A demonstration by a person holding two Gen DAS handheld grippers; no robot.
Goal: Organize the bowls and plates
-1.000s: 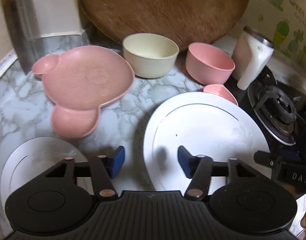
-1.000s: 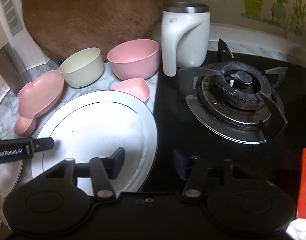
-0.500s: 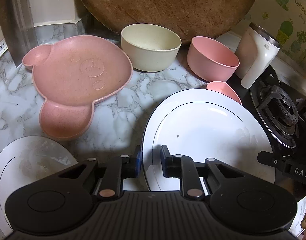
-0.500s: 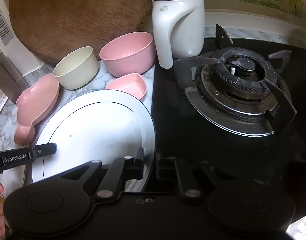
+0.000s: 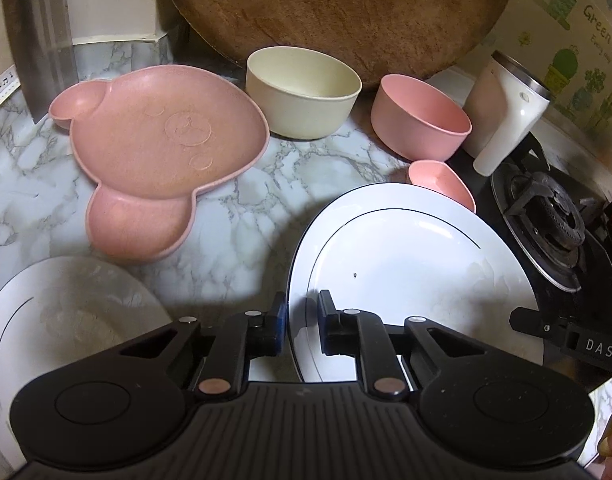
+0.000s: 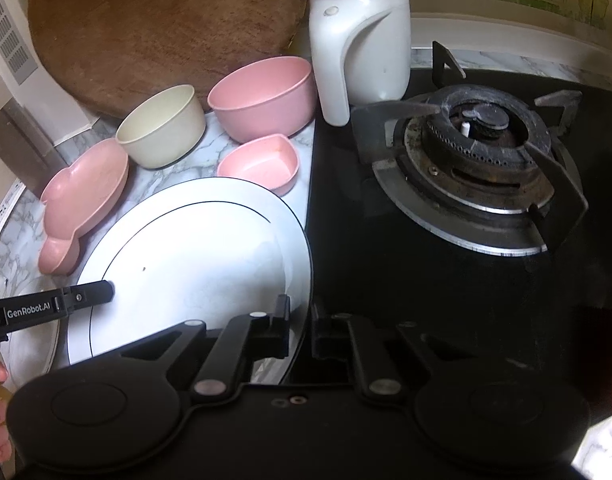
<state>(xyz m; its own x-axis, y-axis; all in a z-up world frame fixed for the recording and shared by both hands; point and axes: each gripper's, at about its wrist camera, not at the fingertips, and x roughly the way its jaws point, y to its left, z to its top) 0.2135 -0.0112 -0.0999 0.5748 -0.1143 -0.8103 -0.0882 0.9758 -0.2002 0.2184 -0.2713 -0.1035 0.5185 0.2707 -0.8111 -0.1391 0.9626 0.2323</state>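
Observation:
A large white plate lies on the marble counter; it also shows in the right wrist view. My left gripper is shut on its left rim. My right gripper is shut on its right rim, at the stove's edge. A second white plate lies at the lower left. A pink bear-shaped plate, a cream bowl, a pink bowl and a small pink dish stand behind.
A round wooden board leans on the back wall. A white mug stands beside the gas burner on the black stove top. A cleaver blade stands at the far left.
Both grippers were open a second ago. They have closed onto opposite rims of the large white plate and moved forward slightly.

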